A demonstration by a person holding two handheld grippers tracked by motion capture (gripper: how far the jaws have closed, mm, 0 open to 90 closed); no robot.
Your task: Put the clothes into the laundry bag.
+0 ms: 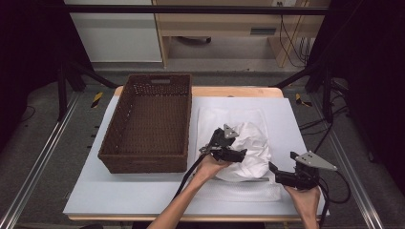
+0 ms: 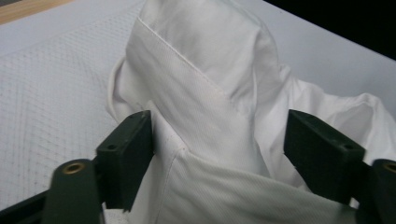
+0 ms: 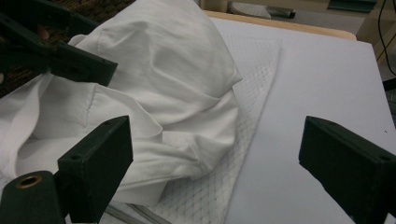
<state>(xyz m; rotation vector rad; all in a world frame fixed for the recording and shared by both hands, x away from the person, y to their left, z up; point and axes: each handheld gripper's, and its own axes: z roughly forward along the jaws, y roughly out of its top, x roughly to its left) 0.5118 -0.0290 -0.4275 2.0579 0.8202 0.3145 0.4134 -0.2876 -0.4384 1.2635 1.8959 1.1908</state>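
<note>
2 grippers flank the crumpled white cotton garment (on a mesh bag): left gripper spread around a fold, right gripper spread, empty. Next, I judge, the left must pinch that fold.

The white garment I'm working lies crumpled in a soft heap on a white mesh bag, on the table to the right of the wicker basket. A stitched fold of it rises between my left claw's open jaws.
</note>
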